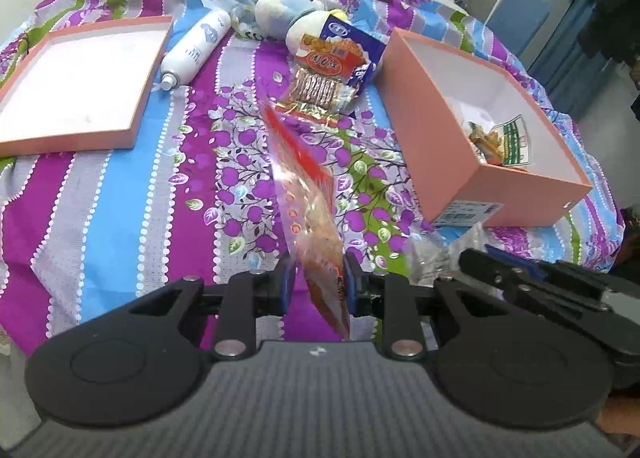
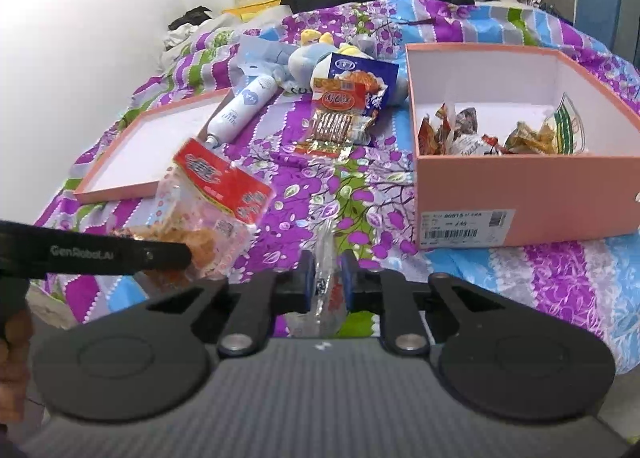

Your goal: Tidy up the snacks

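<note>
Motion-blurred red snack bag [image 1: 308,194]; box contents [image 1: 500,138] half hidden behind wall.

The right gripper [image 2: 326,284] is closed on a clear crinkled wrapper [image 2: 325,282] low over the floral bedspread [image 2: 540,270]; at the left edge the left gripper [image 2: 188,254] reaches in, holding a red-labelled snack bag [image 2: 216,194]. Ahead on the right sits the open pink box [image 2: 532,194] with small snack packets [image 2: 464,130] inside; its lid [image 2: 120,190] lies to the left, with a white bottle [image 2: 244,110], a red snack packet [image 2: 336,118] on a blue packet [image 2: 380,78], and a plush toy [image 2: 304,58] between them.
</note>
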Motion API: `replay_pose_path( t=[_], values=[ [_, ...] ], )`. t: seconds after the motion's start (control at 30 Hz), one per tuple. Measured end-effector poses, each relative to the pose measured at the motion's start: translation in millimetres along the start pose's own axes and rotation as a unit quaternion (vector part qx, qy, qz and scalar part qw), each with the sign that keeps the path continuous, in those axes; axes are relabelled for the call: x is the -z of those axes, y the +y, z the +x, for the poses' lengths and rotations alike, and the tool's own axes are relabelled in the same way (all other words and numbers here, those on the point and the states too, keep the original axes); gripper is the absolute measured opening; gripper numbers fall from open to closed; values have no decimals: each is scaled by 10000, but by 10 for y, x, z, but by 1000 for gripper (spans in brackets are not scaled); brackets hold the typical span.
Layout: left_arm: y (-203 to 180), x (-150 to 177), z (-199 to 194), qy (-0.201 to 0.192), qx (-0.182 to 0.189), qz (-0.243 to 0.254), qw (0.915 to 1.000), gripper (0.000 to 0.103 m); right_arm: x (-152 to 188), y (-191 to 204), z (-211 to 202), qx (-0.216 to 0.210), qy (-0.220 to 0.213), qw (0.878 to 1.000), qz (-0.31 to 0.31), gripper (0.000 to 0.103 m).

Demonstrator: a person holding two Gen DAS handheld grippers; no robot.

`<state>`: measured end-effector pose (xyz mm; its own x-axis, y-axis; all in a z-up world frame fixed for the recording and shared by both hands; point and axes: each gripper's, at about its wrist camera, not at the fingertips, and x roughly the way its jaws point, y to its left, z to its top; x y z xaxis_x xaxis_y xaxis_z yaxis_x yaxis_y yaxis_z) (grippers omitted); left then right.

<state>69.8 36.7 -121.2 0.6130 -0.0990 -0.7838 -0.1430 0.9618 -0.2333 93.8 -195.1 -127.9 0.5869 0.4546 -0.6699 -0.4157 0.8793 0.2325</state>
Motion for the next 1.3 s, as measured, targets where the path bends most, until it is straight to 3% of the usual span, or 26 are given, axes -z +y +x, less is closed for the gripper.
replay_pose_path(
  t=[0.3, 0.8, 1.2, 1.3],
  values=[
    [-136, 51, -127, -85, 280, 75, 9995, 6, -43, 3, -255, 161, -242, 9996, -46, 13],
    [179, 289, 228, 551, 310, -180, 9978, 7, 161, -241, -34, 124, 288, 9992, 232, 12],
    [-248, -320, 18, 171, 491, 121, 9986, 7, -455, -313, -299, 32, -239, 9997, 97, 12],
    [-398, -538, -36, 18, 606, 219, 9979, 12, -647, -351, -379, 42, -443, 9990, 77, 12]
  ],
)
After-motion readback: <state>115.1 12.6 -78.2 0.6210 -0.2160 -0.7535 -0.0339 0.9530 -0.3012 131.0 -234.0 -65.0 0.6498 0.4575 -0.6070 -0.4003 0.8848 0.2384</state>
